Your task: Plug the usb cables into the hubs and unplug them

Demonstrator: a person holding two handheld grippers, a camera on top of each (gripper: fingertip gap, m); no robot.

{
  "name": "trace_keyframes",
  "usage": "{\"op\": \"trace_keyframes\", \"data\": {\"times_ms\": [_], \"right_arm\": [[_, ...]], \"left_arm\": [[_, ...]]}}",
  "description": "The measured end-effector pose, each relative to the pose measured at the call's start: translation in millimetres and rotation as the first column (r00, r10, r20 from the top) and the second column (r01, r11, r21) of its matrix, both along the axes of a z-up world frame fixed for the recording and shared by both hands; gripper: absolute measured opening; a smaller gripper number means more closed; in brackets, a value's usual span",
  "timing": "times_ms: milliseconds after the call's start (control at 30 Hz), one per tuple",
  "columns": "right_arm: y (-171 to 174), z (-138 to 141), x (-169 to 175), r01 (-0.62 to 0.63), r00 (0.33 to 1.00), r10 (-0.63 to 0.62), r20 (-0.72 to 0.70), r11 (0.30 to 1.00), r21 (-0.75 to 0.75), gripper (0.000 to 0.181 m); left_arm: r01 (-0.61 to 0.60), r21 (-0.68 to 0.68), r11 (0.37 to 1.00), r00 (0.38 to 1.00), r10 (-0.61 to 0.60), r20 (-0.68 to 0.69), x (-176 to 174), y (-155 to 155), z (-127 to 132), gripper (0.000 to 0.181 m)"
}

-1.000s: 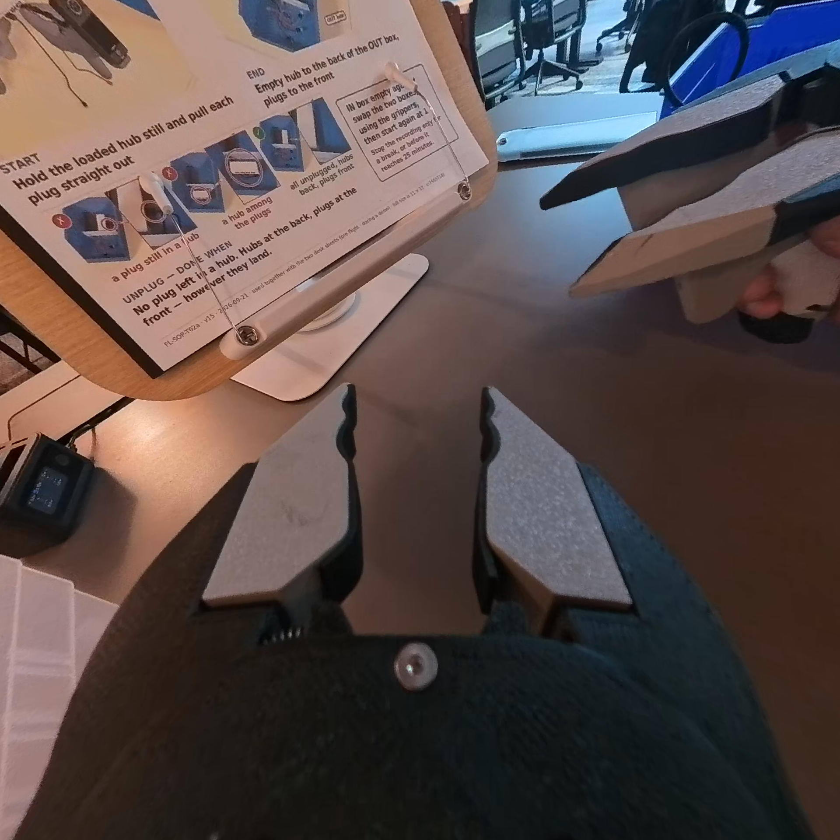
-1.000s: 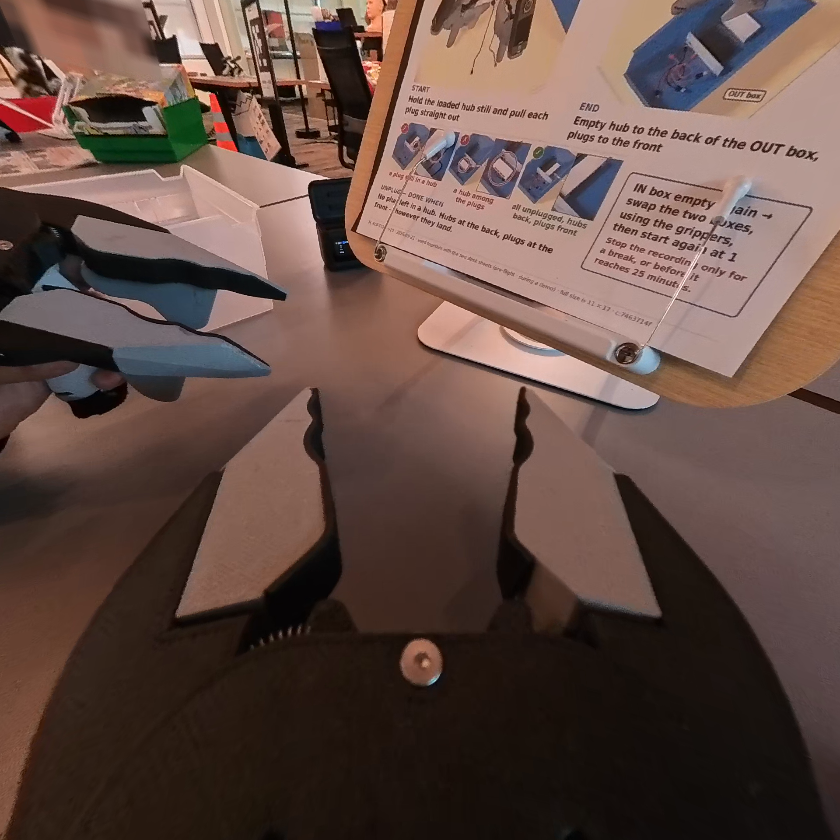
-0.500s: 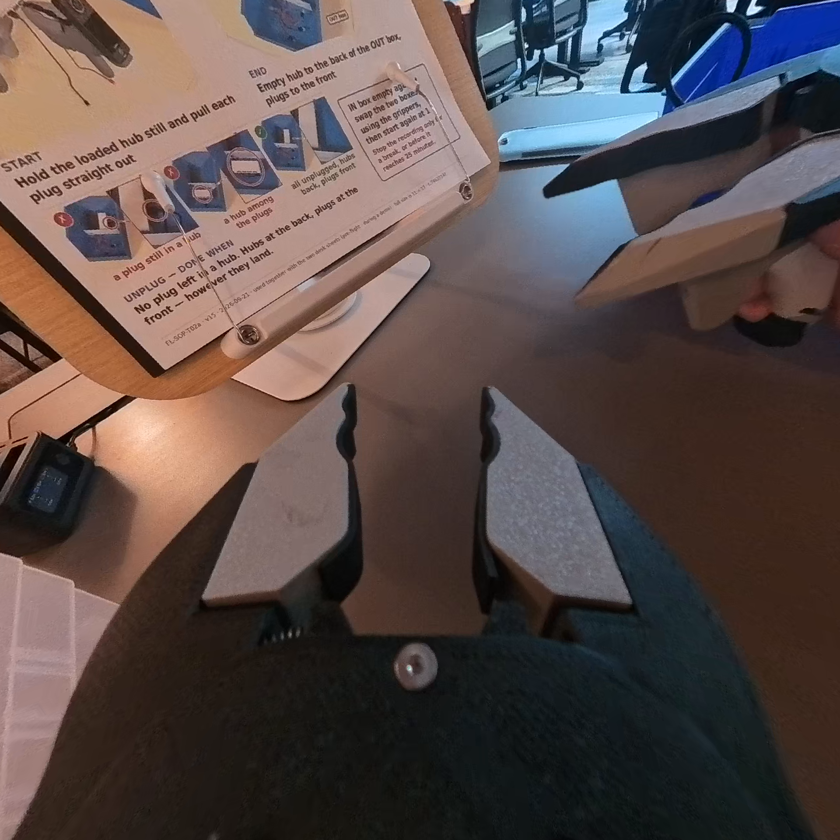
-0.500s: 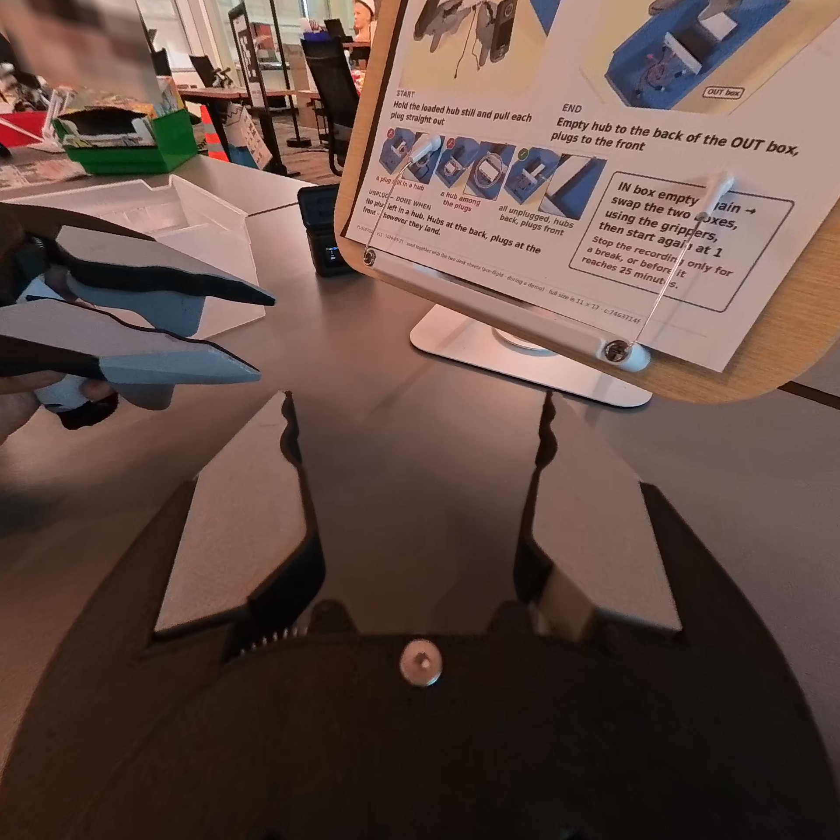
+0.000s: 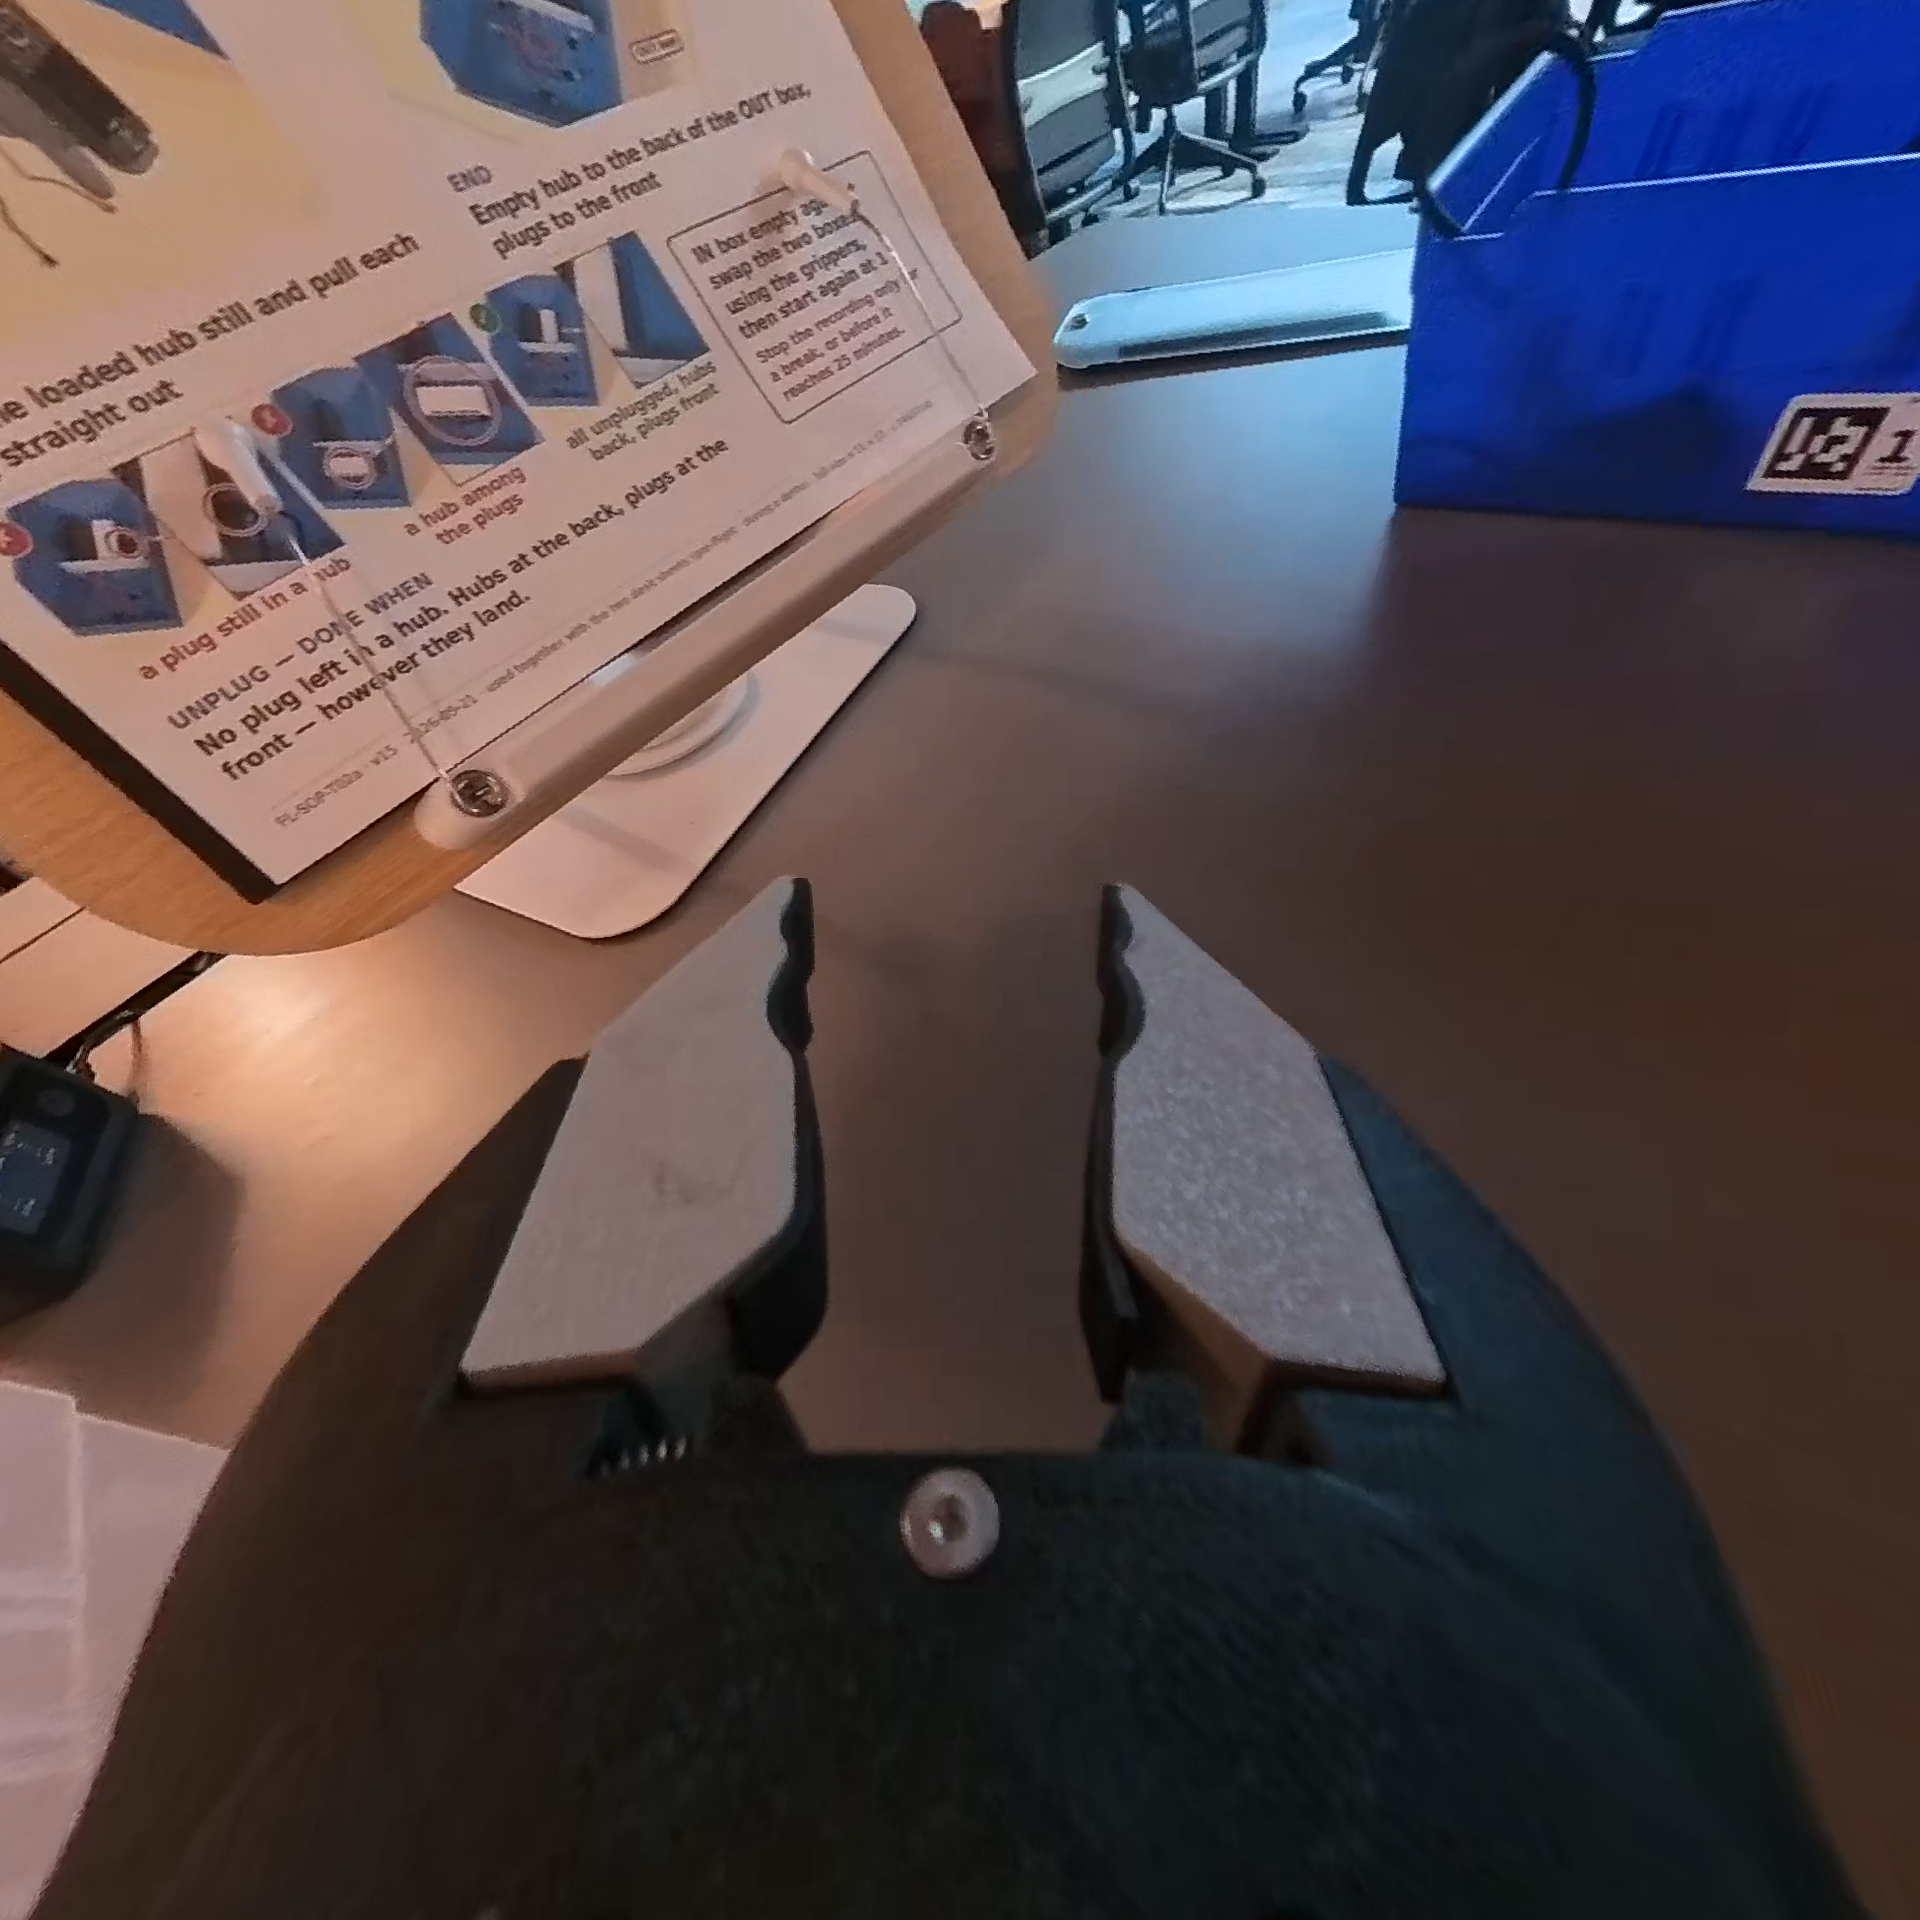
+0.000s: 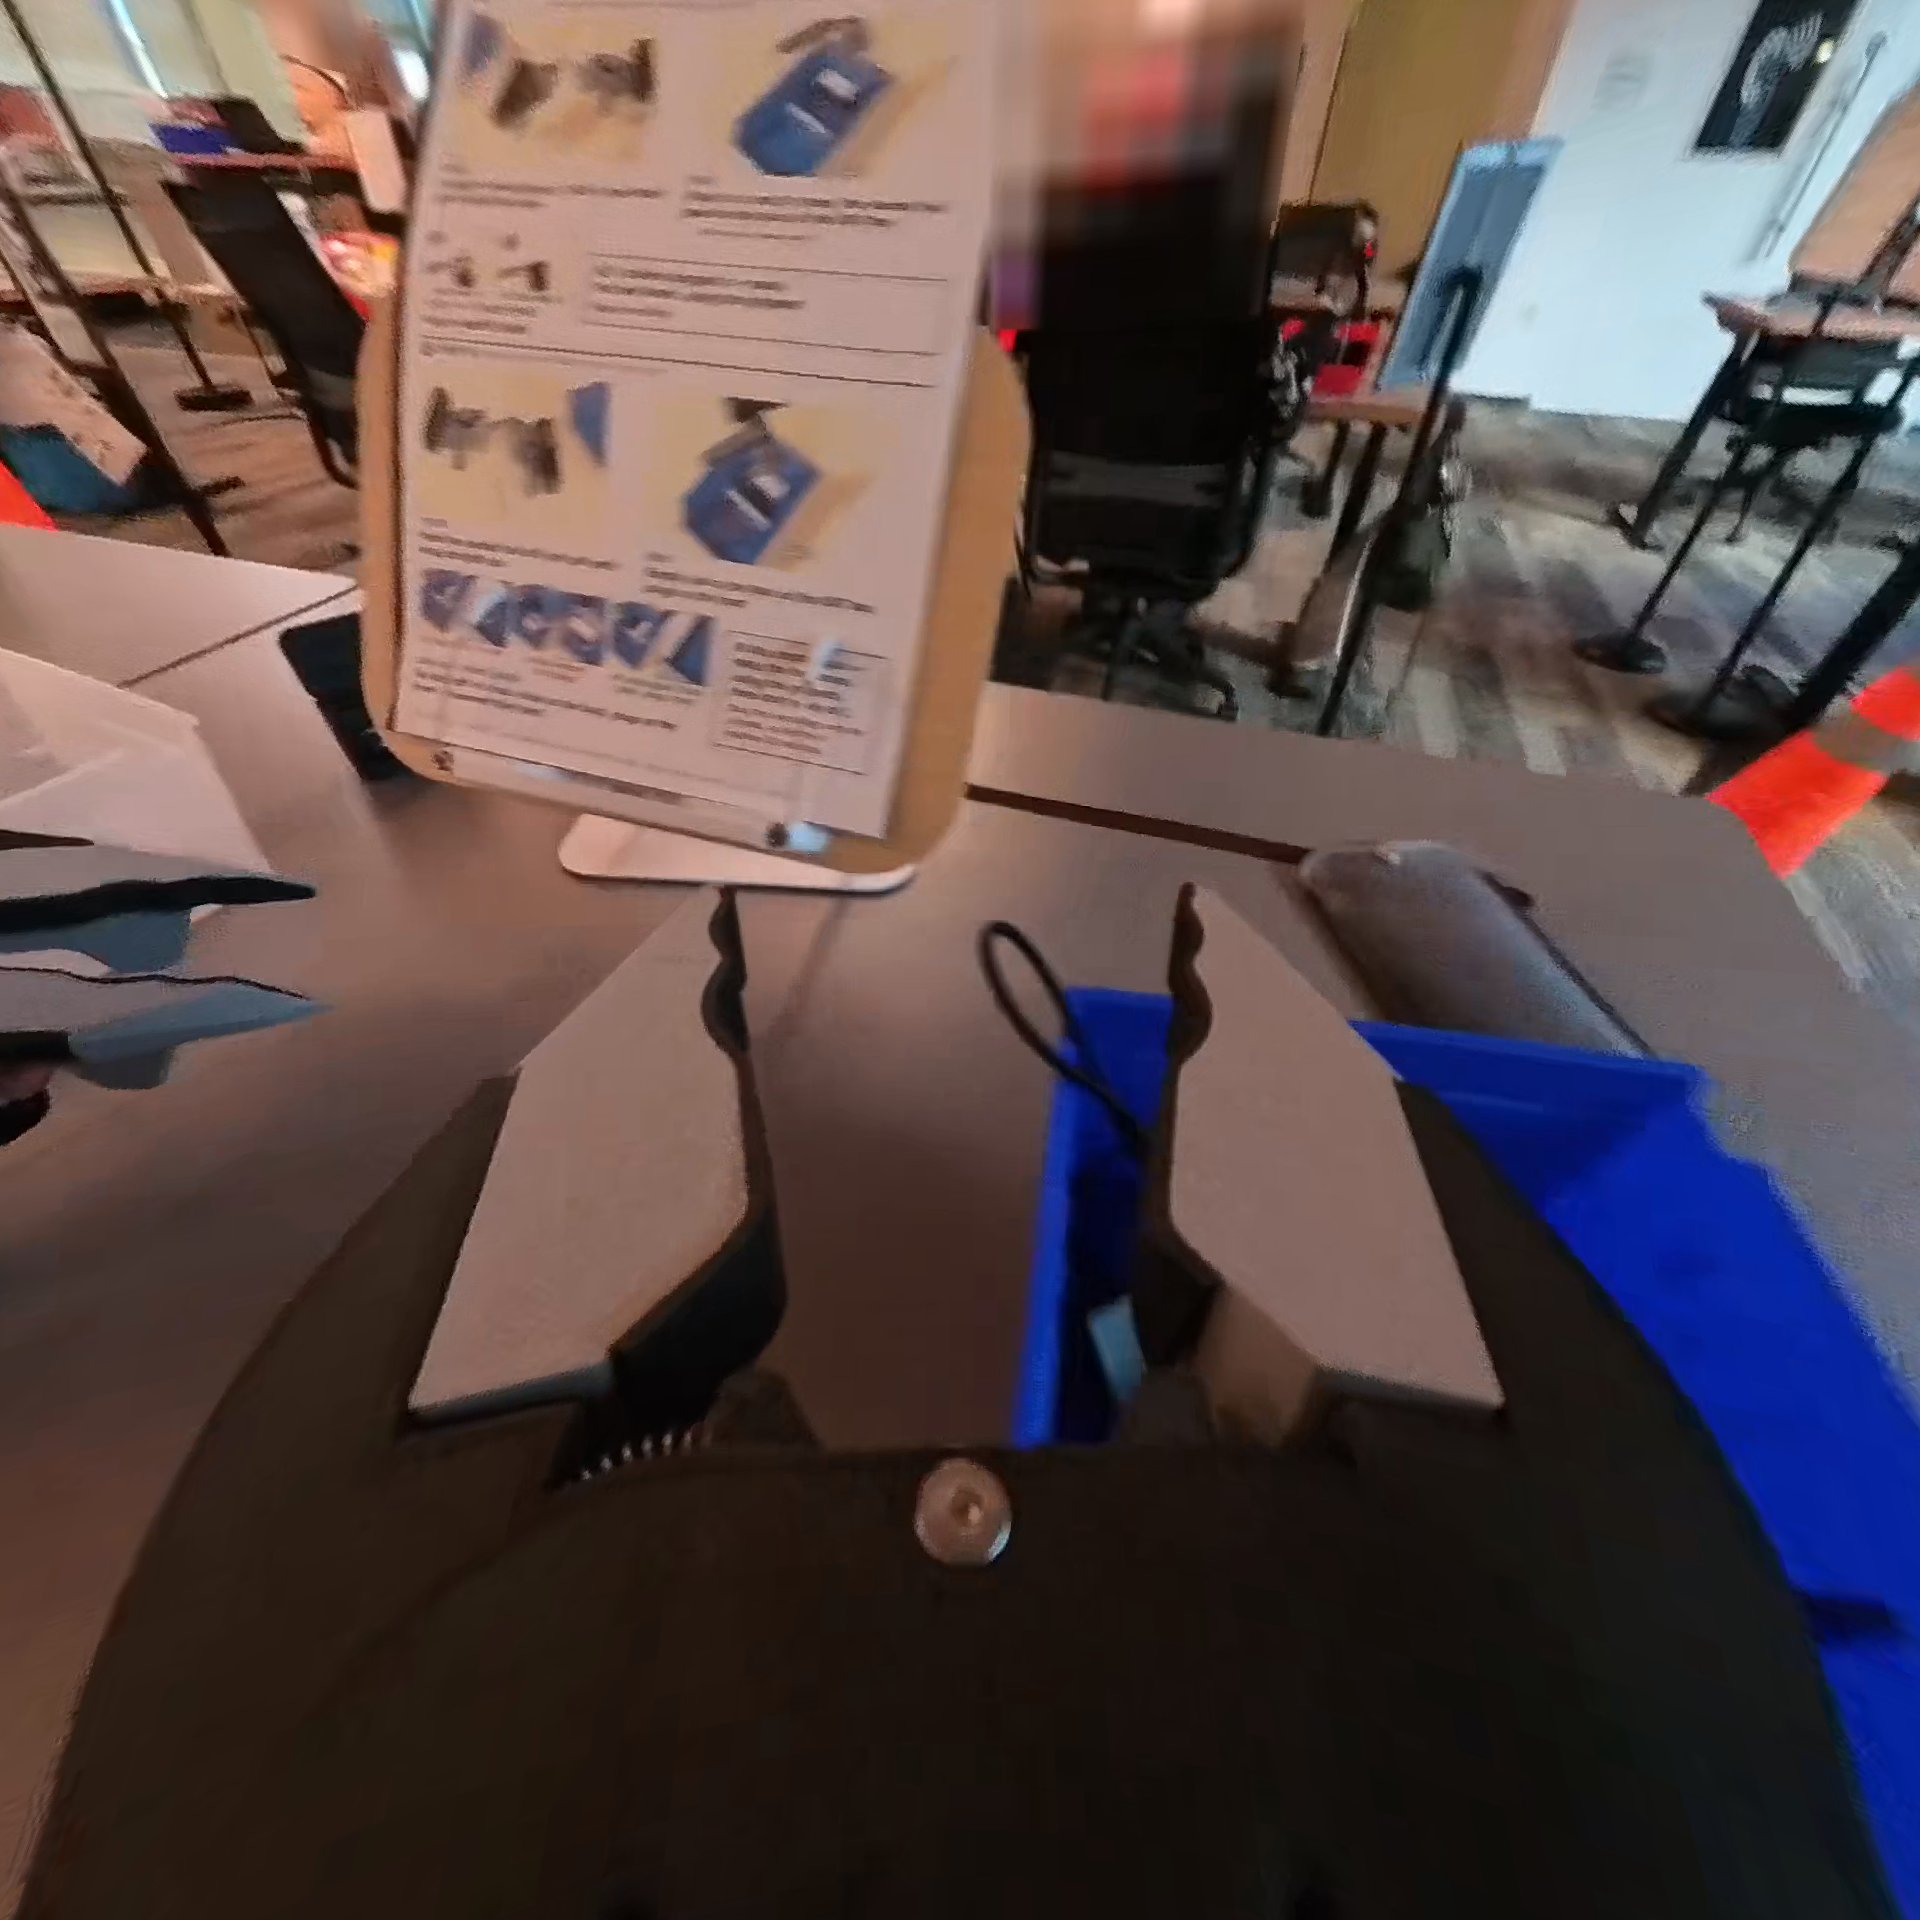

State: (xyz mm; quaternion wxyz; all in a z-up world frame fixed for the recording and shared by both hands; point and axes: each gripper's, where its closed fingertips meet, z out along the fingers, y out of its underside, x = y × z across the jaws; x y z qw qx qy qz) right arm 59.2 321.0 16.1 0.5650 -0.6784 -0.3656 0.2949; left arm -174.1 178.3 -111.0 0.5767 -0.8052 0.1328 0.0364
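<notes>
Both grippers were empty: the left gripper (image 5: 951, 925) half open, the right gripper (image 6: 956, 914) wide over the blue bin (image 6: 1558, 1195) (cable (image 6: 1023, 997) inside). It should descend squarely onto one plug.

Open office behind dark brown tabletop (image 5: 1351, 727): black mesh office chair (image 6: 1143, 416), grey wood-plank floor (image 6: 1558, 582), white far wall (image 6: 1642, 208), black stanchion posts (image 6: 1704, 582). Warm light.

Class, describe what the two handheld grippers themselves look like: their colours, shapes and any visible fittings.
Both match. The left gripper and the right gripper each have a wide, rounded black body with a silver screw at its middle. Two flat grey fingers taper to points, their black inner edges wavy near the tips. Small gear teeth show at one finger's base. No cables or sleeves are visible.
</notes>
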Motion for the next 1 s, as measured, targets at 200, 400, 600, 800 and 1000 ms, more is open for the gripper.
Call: {"op": "trace_keyframes", "data": {"times_ms": [200,400,600,800,1000], "right_arm": [[54.1,-25.3,59.6,0.053,0.984,-0.024,0.179,0.987,-0.155,0.061],[63.4,-119.8,51.6,-0.112,0.755,0.315,0.575,0.926,-0.36,0.059],[77.9,-172.7,36.0,-0.156,0.493,0.358,0.793,0.933,-0.324,0.034],[91.1,-153.4,28.8,-0.144,0.49,0.297,0.82,0.955,-0.26,0.013],[91.3,-53.5,25.6,-0.129,0.771,0.243,0.588,0.965,-0.23,0.013]], "left_arm": [[0.014,0.001,1.0,1.0,-0.014,0.003,4.4,-0.6,0.8,0.053],[0.003,-0.016,1.0,1.0,-0.003,0.014,-0.5,0.6,-4.4,0.053],[0.001,-0.037,0.999,1.0,-0.001,0.008,-1.7,2.2,-10.4,0.053],[0.0,-0.039,0.999,1.0,0.001,0.02,-3.5,1.9,-10.2,0.053],[0.016,-0.032,0.999,1.0,-0.016,0.014,2.3,1.1,-7.5,0.053]]}}
